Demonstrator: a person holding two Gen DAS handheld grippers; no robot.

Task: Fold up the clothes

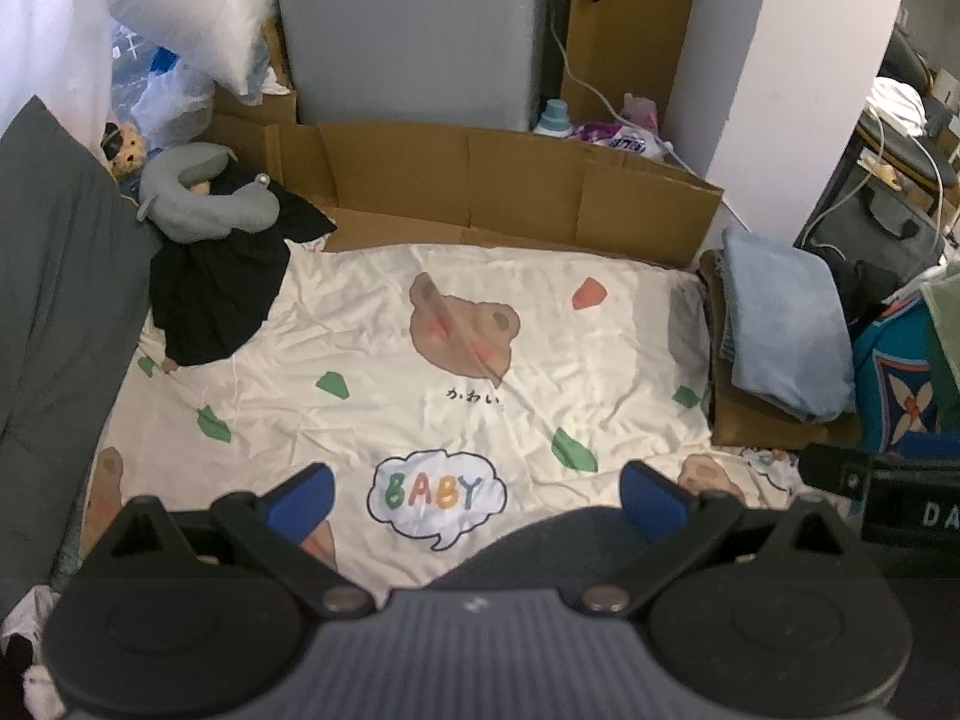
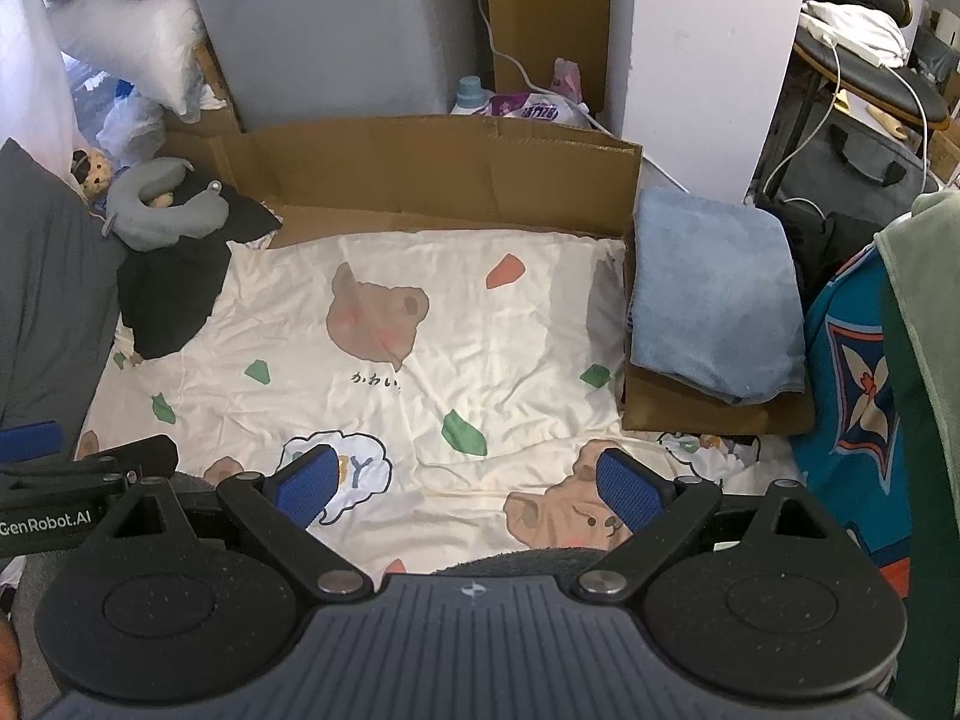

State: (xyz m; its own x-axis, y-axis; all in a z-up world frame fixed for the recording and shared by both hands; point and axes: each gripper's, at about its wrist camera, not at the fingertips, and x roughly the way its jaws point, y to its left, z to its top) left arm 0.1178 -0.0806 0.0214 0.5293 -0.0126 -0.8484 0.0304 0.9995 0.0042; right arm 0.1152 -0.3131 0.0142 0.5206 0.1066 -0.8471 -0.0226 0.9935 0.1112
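A black garment (image 1: 216, 294) (image 2: 171, 294) lies crumpled at the far left of a cream bear-print sheet (image 1: 372, 372) (image 2: 480, 348). A folded light-blue cloth (image 1: 780, 324) (image 2: 714, 294) tops a small stack of folded clothes at the right, on brown cardboard. My left gripper (image 1: 480, 498) hovers open over the sheet's near edge, above the "BABY" bubble, nothing between its blue pads. My right gripper (image 2: 474, 489) is open too, just right of it over a printed bear, holding nothing. A dark grey rounded mass (image 1: 576, 534) (image 2: 522, 561) sits under both grippers at the near edge.
A cardboard wall (image 1: 480, 180) (image 2: 432, 168) borders the far side. A grey neck pillow (image 1: 198, 192) (image 2: 156, 204) and small teddy bear (image 1: 126, 147) sit at the back left, beside a dark grey cushion (image 1: 54, 276). A teal patterned cloth (image 2: 852, 384) hangs at right.
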